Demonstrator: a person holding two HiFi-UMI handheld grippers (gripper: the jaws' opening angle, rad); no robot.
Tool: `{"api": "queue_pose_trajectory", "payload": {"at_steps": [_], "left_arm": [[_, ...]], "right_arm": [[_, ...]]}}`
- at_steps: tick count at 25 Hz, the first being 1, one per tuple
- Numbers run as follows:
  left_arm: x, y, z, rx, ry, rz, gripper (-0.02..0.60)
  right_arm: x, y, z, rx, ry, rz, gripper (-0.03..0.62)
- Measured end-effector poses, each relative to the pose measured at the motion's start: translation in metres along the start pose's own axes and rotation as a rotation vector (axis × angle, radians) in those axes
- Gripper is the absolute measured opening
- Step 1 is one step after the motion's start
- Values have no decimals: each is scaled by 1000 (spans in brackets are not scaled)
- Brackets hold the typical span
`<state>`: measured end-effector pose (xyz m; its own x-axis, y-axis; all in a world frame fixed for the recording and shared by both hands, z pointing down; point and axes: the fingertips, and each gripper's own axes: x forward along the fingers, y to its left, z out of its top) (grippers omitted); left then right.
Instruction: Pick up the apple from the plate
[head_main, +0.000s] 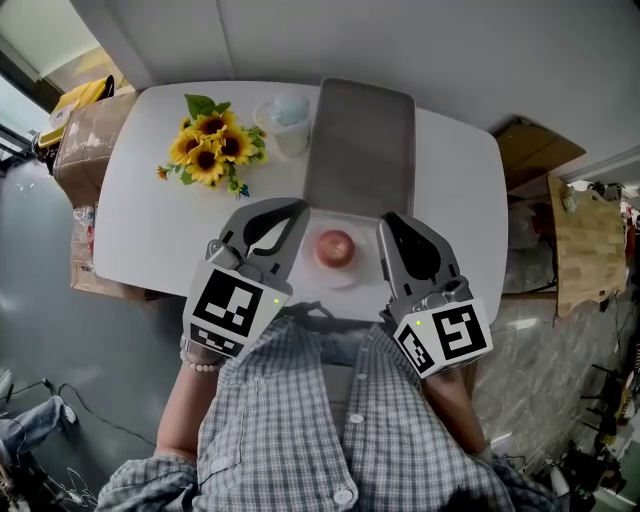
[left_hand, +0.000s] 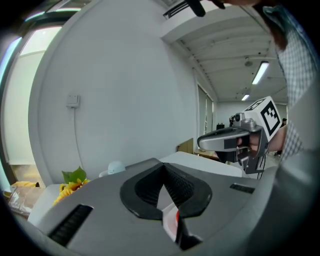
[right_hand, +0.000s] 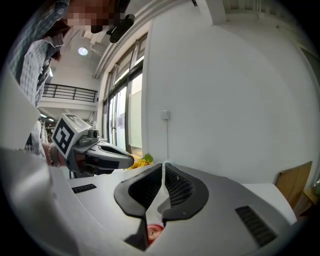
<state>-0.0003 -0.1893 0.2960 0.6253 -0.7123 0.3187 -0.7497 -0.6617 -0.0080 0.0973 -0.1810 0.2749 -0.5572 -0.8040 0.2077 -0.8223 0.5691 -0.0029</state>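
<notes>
Head view, nearest the lower edge: a checked shirt (head_main: 300, 420) fills the bottom of the frame, and both hand-held tools reach out from it over the near edge of a white table (head_main: 150, 220). The left gripper (head_main: 296, 209) sits just left of centre with its jaws clenched tip to tip and nothing between them; its own view confirms the tips meeting. The right gripper (head_main: 389, 220), just right of centre, is likewise closed and empty.

Between the two, near the middle of the frame, the apple (head_main: 336, 247) rests on a small white plate (head_main: 335, 280), touched by neither tool. In the right gripper view the apple shows as a red patch low in the gap under the closed jaws.

Beyond the plate lies a grey tray (head_main: 360, 145). Sunflowers (head_main: 210, 145) lie upper left of it, and a pale cup (head_main: 288, 120) stands beside the tray's far left corner.
</notes>
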Motion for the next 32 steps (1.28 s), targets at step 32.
{"api": "queue_pose_trajectory", "payload": {"at_steps": [32], "left_arm": [[-3, 0, 8, -43, -35, -8, 9]], "right_arm": [[-3, -4, -1, -15, 8, -32, 29]]}}
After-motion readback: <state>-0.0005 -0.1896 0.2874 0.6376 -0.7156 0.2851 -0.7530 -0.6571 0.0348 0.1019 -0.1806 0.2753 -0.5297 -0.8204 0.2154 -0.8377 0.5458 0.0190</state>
